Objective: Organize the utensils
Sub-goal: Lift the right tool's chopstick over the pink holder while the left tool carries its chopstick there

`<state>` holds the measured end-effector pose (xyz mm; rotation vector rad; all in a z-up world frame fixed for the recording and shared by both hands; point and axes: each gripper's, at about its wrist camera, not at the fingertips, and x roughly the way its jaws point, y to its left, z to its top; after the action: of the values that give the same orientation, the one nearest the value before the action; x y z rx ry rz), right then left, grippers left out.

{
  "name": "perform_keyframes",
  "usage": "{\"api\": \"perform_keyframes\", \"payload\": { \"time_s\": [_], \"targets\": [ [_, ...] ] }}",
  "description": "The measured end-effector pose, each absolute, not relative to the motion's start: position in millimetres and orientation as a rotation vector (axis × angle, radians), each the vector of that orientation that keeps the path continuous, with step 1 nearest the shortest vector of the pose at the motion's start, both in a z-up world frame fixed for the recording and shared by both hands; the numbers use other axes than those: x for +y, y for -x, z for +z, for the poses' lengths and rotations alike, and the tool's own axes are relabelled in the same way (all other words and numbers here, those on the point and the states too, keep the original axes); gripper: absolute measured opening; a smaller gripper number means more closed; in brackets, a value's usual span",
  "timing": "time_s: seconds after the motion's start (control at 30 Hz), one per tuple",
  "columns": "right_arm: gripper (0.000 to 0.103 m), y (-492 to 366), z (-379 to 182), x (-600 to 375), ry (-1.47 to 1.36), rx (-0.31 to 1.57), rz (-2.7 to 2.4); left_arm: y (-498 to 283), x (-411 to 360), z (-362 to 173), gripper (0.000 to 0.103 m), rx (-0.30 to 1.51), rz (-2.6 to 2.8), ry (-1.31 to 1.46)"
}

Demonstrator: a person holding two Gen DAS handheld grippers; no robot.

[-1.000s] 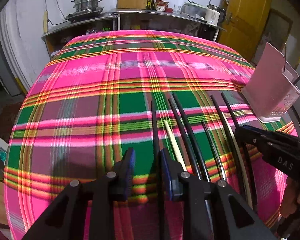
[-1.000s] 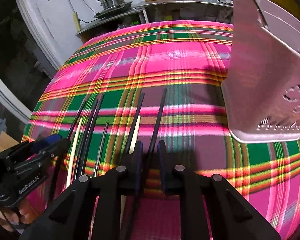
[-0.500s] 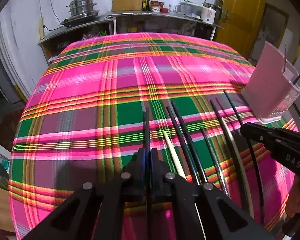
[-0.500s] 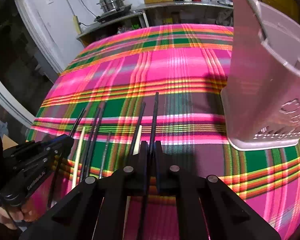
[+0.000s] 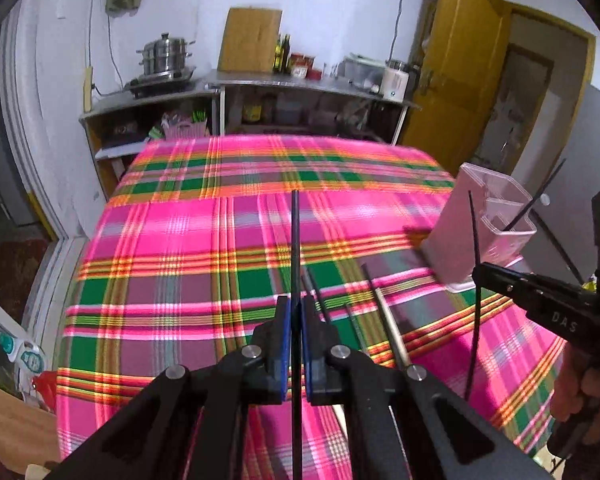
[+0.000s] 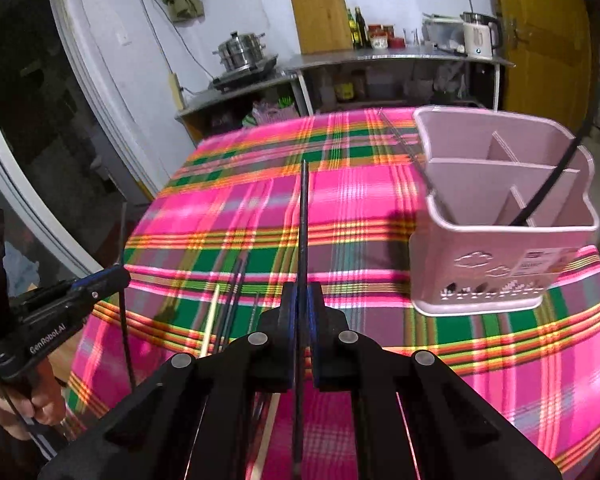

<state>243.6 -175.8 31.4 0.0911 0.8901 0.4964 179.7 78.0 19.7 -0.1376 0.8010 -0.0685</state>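
The plaid cloth [image 6: 340, 208] lies bare across the frame's middle and upper left. The pink holder [image 6: 496, 240] blocks the right; loose chopsticks [image 6: 228, 304] clutter the lower left.

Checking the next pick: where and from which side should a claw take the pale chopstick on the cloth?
Probably from above at mid-length, jaws across it: the pale chopstick lies flat on the cloth, with black chopsticks close on its right.
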Motion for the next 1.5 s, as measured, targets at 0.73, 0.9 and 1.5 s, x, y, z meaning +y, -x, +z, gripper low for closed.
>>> {"api": "perform_keyframes", "payload": {
  "time_s": [0.73,0.9,1.5],
  "targets": [
    [0.005,-193,103,-219,-0.125,0.721,0.491,-135,44,101,0.005,0.677,-0.15,0.117],
    [0.005,-186,111,-230,-0.126,0.698,0.482,-136,26,104,0.005,0.68,-0.194,0.124],
    [0.005,-194,120,-284,-0.154,0.678,0.387,-182,-51,97,0.005,0.726,-0.369,0.152]
  ]
}}
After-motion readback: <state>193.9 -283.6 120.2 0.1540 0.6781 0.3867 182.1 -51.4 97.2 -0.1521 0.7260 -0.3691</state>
